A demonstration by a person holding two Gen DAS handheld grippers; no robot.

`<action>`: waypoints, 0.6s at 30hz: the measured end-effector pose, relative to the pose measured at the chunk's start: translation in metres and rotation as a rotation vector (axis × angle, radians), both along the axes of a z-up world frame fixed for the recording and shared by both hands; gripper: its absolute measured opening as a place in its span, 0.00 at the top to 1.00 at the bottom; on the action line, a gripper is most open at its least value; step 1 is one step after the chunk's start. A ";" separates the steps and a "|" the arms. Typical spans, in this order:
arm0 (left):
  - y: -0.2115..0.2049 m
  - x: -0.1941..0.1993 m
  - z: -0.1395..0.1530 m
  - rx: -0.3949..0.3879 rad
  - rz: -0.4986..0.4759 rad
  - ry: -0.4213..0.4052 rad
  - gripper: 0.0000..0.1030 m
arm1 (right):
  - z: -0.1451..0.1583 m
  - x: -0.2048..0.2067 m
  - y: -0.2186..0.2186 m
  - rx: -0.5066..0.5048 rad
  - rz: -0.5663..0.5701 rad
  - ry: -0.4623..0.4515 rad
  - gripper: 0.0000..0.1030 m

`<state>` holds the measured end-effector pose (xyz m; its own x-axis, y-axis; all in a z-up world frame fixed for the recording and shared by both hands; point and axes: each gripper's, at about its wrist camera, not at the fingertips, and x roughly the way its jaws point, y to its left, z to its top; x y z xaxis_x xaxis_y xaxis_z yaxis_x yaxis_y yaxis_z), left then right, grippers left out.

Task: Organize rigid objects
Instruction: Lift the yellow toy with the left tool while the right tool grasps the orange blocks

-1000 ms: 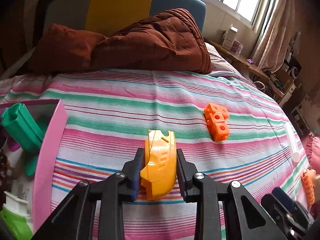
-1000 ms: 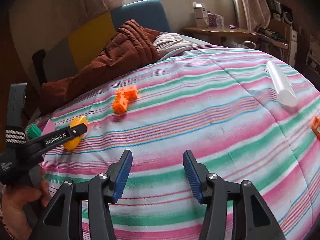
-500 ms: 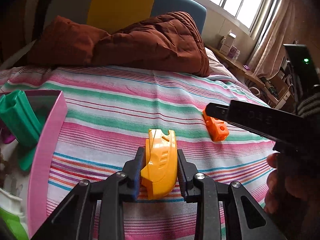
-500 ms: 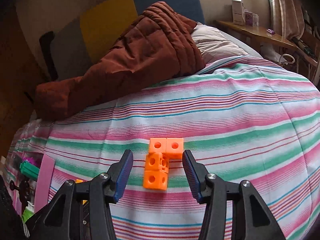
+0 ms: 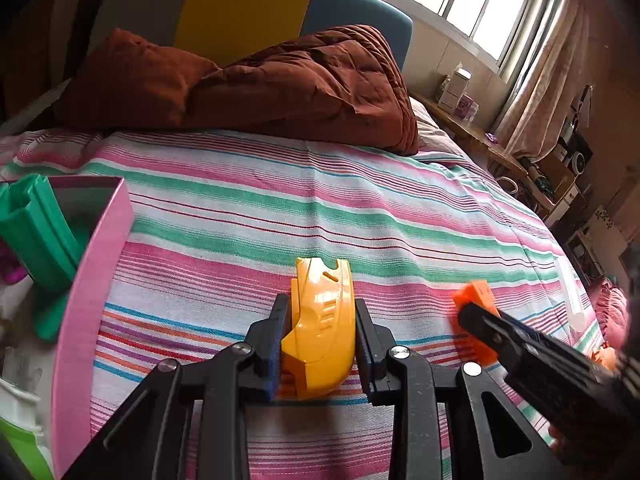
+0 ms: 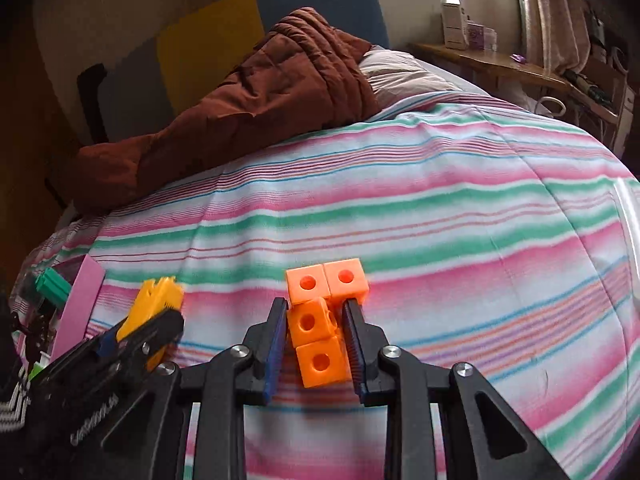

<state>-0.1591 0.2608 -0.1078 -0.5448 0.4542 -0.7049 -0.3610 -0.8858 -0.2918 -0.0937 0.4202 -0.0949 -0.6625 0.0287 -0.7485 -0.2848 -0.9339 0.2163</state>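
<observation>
The left claw (image 5: 320, 344) is clamping the yellow plastic piece (image 5: 320, 328) between its pads, exactly as in both earlier frames, and is holding it just above the striped bedspread (image 5: 280, 208) near the pink box (image 5: 92, 304), from which a green part (image 5: 36, 224) is protruding. The right claw (image 6: 316, 344) is showing the main change: one second ago it was standing wide open over bare bedspread, well apart from the orange cube cluster (image 6: 320, 320); half a second ago it was straddling the cluster with clear gaps on both sides; now its jaws have just been closing, and the blue pads are sitting against the two nearer cubes of the cluster, with the two farther cubes projecting past the fingertips. The cluster is resting on the bedspread, on a pink stripe, to the right of the yellow piece. In the left wrist view, the right claw is entering from the lower right and is covering most of the cluster, where previously the cluster was lying fully exposed. The brown quilt (image 6: 260, 112) is lying at the head of the bed in all frames.
</observation>
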 end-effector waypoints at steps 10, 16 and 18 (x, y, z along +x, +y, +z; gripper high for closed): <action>0.003 0.001 0.006 -0.020 -0.011 -0.023 0.71 | 0.012 0.089 -0.033 0.084 -0.110 0.103 0.74; -0.008 0.031 0.017 -0.019 -0.051 -0.031 0.71 | 0.002 0.083 -0.028 0.073 -0.128 0.070 0.74; -0.014 0.045 0.021 -0.003 -0.060 -0.031 0.71 | -0.001 0.084 -0.022 0.050 -0.149 0.066 0.74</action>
<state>-0.1139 0.2464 -0.0866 -0.4946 0.4828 -0.7227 -0.4041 -0.8639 -0.3006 -0.0096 0.3981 -0.0957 -0.6961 0.1665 -0.6984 -0.4071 -0.8927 0.1930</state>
